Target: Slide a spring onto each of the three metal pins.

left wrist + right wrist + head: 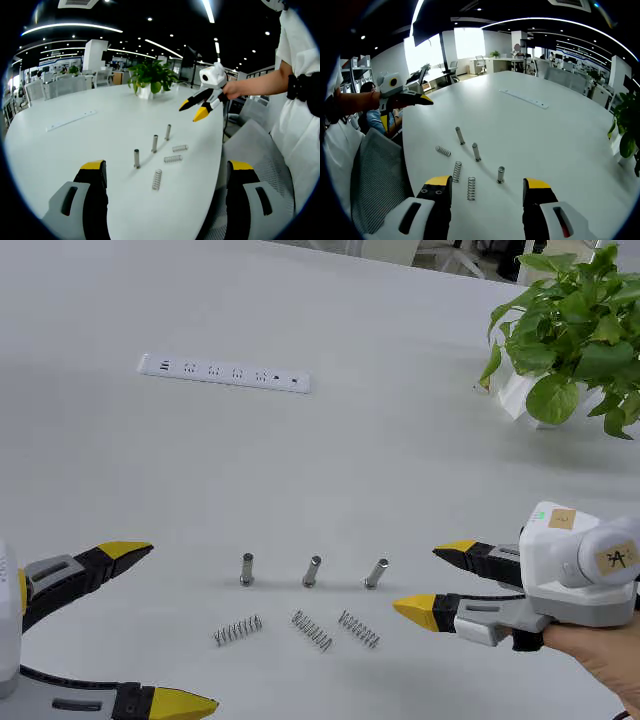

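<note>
3 short shiny metal pins, upright in a row at lower centre of the head view on the white table. Just below, 3 coil springs, lying flat, 1 under each pin, not touching them. At lower left, left gripper, jaws wide apart, empty, well apart from the pins. At lower right, right gripper, jaws parted, empty, near the rightmost pin.
</note>
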Demonstrator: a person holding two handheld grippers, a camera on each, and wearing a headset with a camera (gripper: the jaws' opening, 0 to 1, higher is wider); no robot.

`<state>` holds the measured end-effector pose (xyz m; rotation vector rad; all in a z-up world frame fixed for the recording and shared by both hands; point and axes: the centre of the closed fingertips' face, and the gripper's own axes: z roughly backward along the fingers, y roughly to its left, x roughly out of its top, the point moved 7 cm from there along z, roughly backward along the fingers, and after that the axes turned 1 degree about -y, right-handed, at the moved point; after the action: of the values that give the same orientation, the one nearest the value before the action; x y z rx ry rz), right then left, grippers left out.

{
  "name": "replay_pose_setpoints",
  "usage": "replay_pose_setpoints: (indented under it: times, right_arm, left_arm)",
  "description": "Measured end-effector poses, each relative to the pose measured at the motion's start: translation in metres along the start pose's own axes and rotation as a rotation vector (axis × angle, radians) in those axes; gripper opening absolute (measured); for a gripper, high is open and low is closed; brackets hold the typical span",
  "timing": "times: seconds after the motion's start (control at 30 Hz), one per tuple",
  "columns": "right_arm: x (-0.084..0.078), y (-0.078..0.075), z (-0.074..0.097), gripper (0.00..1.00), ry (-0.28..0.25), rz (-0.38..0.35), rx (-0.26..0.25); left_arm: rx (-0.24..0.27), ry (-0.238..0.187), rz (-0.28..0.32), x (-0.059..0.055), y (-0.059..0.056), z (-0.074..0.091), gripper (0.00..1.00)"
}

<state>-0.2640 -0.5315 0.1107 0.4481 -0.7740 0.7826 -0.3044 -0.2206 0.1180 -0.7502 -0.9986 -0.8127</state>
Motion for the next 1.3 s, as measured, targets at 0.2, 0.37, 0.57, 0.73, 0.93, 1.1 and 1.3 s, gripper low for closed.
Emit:
replay_pose_setpoints:
  times: [0.2,0.37,0.57,0.73,0.93,1.1,1.3]
  right_arm:
    - [-0.009,0.006,0.012,0.65,-0.036,0.005,0.014]
    - [-0.018,0.015,0.021,0.76,-0.070,0.017,0.028]
    - [-0.025,0.017,0.028,0.85,-0.110,0.028,0.039]
    - [-0.026,0.017,0.028,0.88,-0.119,0.026,0.046]
    - [-0.026,0.018,0.027,0.88,-0.131,0.029,0.052]
    - [-0.027,0.017,0.026,0.88,-0.135,0.026,0.058]
    - [-0.030,0.018,0.025,0.88,-0.129,0.018,0.057]
  left_arm:
    - [0.001,0.007,-0.003,0.000,-0.002,0.000,0.98]
    - [0.006,0.017,-0.001,-0.001,-0.003,0.000,0.97]
    - [0.022,0.063,-0.006,-0.006,0.002,-0.005,0.90]
    - [0.018,0.143,-0.032,-0.014,0.006,-0.013,0.80]
    - [0.038,0.220,-0.047,-0.025,0.014,-0.025,0.64]
    - [0.031,0.307,-0.037,-0.038,0.015,-0.037,0.53]
    - [0.033,0.364,-0.072,-0.048,0.020,-0.051,0.40]
